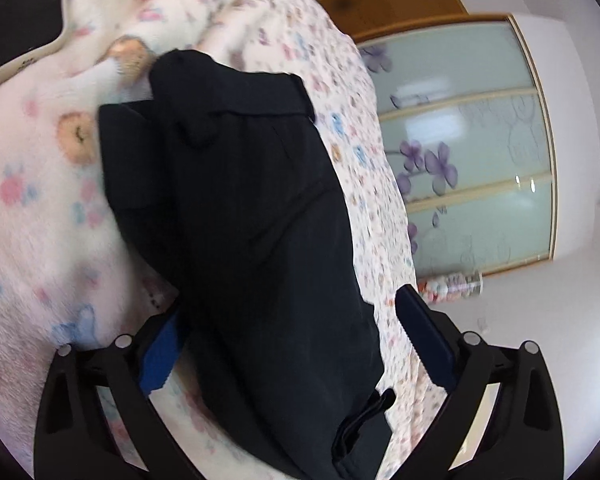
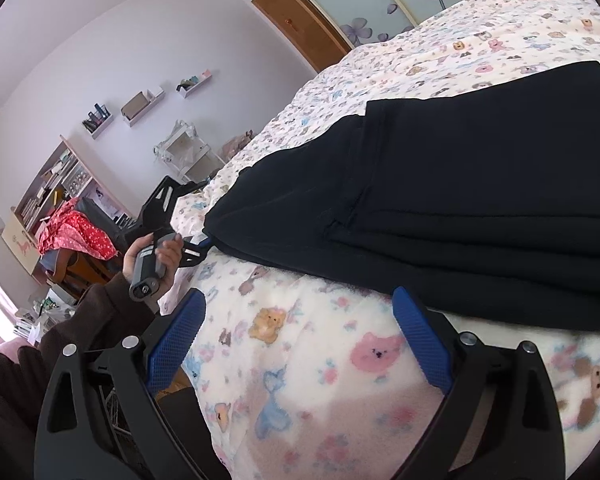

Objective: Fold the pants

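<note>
In the left wrist view one pair of black pants (image 1: 240,216) lies on the floral bed (image 1: 40,208), running from 11 o'clock down to 6 o'clock between the spread fingers of the left claw (image 1: 288,356), which is apart and grips nothing; the cloth looks soft, limp and light, so I judge it best taken at a doubled edge or the waistband. In the right wrist view the same pants (image 2: 460,208) sit folded in several layers at 2 o'clock, beyond the right claw (image 2: 296,344), also apart and empty over the fleecy bedding (image 2: 320,380), while the person's left hand (image 2: 156,256) at 9 o'clock holds the other claw at the pants' near corner.
</note>
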### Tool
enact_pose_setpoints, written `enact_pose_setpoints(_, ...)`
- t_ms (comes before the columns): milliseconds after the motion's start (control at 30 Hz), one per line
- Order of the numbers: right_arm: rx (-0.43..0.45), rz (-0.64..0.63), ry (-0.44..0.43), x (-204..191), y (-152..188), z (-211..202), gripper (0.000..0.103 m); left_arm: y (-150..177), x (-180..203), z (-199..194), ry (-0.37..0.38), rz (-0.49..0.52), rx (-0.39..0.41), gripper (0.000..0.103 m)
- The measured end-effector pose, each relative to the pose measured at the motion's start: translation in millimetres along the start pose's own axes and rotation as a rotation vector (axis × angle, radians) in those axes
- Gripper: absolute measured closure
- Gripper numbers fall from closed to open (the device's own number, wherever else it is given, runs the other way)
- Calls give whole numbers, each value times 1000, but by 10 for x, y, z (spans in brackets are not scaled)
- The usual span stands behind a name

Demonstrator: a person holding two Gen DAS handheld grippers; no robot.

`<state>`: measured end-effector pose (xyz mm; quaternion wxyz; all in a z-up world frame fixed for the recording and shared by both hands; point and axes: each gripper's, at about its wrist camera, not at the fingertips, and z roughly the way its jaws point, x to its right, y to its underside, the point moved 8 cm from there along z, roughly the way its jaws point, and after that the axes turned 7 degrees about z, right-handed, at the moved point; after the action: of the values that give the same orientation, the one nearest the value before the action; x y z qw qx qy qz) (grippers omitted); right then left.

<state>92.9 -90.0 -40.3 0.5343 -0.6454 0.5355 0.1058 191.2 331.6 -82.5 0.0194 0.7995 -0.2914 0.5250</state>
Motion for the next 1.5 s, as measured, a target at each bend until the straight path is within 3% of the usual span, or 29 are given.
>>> enact_pose_setpoints(67, -6, -9, 0, -14, 12, 13, 6, -45, -64, 18, -35, -57, 3, 15)
enact_pose_setpoints(133, -12, -23, 0, -43, 25, 23, 6, -70, -172, 31, -73, -132, 0, 46)
enact_pose_setpoints(200, -14, -32, -5, -73, 39, 23, 6, -81, -307, 52, -115, -195, -20, 66)
enact_pose_setpoints(233, -14, -36, -11, -90, 39, 16, 6, -88, -309, 56, -129, -191, -23, 70)
enact_pose_setpoints(367, 12, -37, -25, -118, -5, -56, 6, -114, 43, 51, -308, 74, 7, 82)
enact_pose_setpoints(433, 57, -29, -36, -115, -76, -156, 6, -97, 433, 47, -371, 261, 43, 87)
enact_pose_setpoints(533, 145, 15, -35, -42, -217, -344, 6, 31, 1056, 83, -409, 515, 82, 90)
enact_pose_setpoints(633, 237, 67, -7, 87, -362, -550, 6, 374, 1695, 200, -412, 758, 98, 91)
enact_pose_setpoints(733, 371, 104, 87, 277, -525, -852, 6, 895, 2264, 307, -355, 954, 108, 91)
enact_pose_setpoints(833, 485, 164, 153, 467, -613, -1116, 6, 1644, 2788, 391, -253, 1188, 102, 91)
enact_pose_setpoints(900, 570, 269, 188, 706, -645, -1337, 6, 2172, 2965, 425, -182, 1321, 74, 91)
enact_pose_setpoints(967, 626, 366, 212, 918, -628, -1493, 6, 2756, 2995, 511, -104, 1428, -8, 91)
enact_pose_setpoints(1033, 664, 445, 248, 1094, -599, -1610, 6, 3152, 2885, 620, -66, 1459, -102, 90)
enact_pose_setpoints(1167, 692, 530, 285, 1320, -529, -1698, 6, 3767, 2271, 1169, -128, 1436, -400, 90)
enact_pose_setpoints(1200, 683, 542, 274, 1340, -527, -1678, 6, 3844, 2143, 1218, -160, 1455, -416, 89)
enact_pose_setpoints(1300, 655, 557, 214, 1363, -541, -1599, 6, 3949, 2067, 1211, -198, 1599, -293, 88)
enact_pose_setpoints(1400, 617, 577, 143, 1377, -539, -1510, 6, 3903, 2085, 1138, -176, 1586, -278, 88)
enact_pose_setpoints(1500, 578, 611, 76, 1392, -541, -1410, 6, 4039, 2043, 1049, -160, 1686, -255, 84)
